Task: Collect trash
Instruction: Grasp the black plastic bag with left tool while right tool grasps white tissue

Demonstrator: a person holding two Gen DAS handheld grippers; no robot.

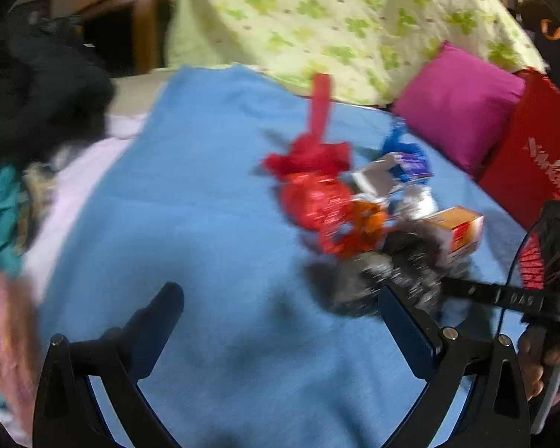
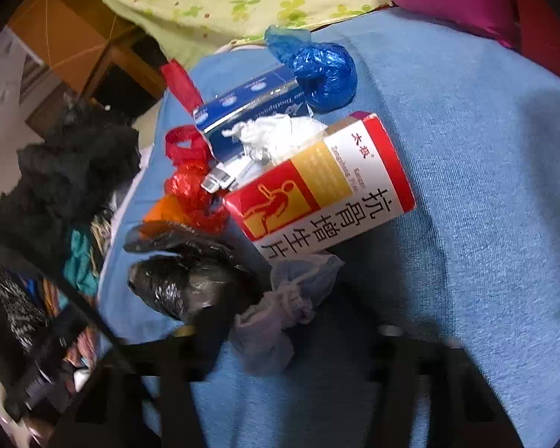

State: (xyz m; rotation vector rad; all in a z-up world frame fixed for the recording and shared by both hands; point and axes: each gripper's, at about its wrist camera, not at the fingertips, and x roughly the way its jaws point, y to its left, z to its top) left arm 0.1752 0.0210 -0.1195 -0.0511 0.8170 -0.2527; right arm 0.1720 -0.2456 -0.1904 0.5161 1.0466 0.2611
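A heap of trash lies on the blue blanket (image 1: 205, 205): a red plastic bag (image 1: 317, 201), a black plastic bag (image 2: 190, 283), a red-and-yellow medicine box (image 2: 317, 186), a blue carton (image 2: 250, 112), white tissue (image 2: 280, 134) and a knotted blue bag (image 2: 324, 71). My right gripper (image 2: 287, 298), dark and blurred, is closed narrow around a pale crumpled plastic bag (image 2: 280, 313) at the heap's near edge, between the black bag and the box. My left gripper (image 1: 280, 298) hovers open over bare blanket just left of the heap, holding nothing. A hand (image 1: 552, 354) grips the right tool.
A pink cushion (image 1: 455, 104) and a red shopping bag (image 1: 541, 156) stand at the right behind the heap. A green floral quilt (image 1: 336, 18) is piled at the back. Dark clothes (image 1: 37, 93) and colourful fabrics crowd the left edge.
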